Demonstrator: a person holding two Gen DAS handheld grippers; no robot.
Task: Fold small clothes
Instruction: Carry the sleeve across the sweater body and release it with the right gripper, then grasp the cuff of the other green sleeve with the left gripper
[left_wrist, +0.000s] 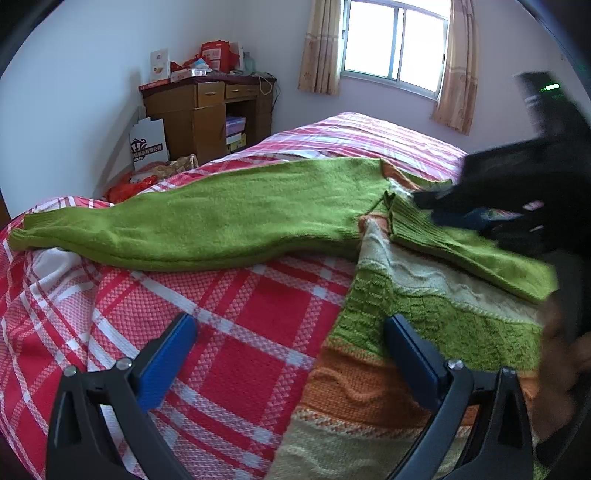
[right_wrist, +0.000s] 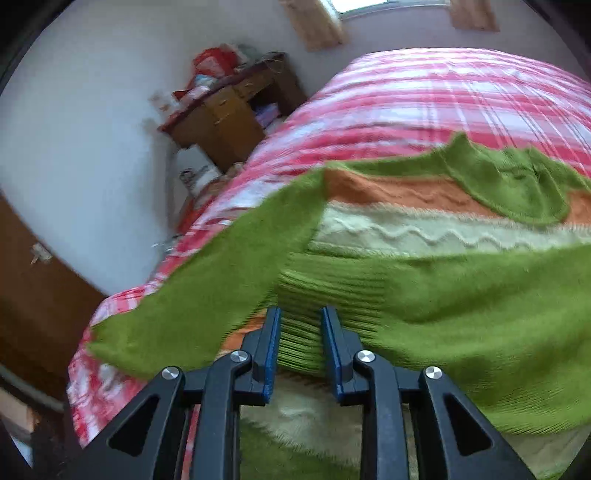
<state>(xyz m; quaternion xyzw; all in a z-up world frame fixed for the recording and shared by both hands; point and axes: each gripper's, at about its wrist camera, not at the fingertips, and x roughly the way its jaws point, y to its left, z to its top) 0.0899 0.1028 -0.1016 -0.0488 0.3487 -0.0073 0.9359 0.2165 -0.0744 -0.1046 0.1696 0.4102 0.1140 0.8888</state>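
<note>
Green wool everywhere: a knitted sweater with green sleeves and a body banded in orange, cream and green lies spread flat on the red, pink and white checked bed cover. One plain green sleeve stretches out straight from the sweater's body across the bed, cuff toward the wooden cabinet against the wall. The other sleeve is folded across the sweater's chest, its ribbed cuff lying on the cream band.

Right hand-held gripper is right at that cuff: the ribbed edge sits between its two blue pads, the jaws standing narrowly apart, and blur makes it impossible to tell whether the pads press the knit. From the left wrist view it shows only as a dark, smeared shape over the sweater's collar side.

Left hand-held gripper hangs with its jaws wide apart and nothing between them, one blue pad over the checked cover, the other over the sweater's lower edge, near the orange and green bands.
</note>
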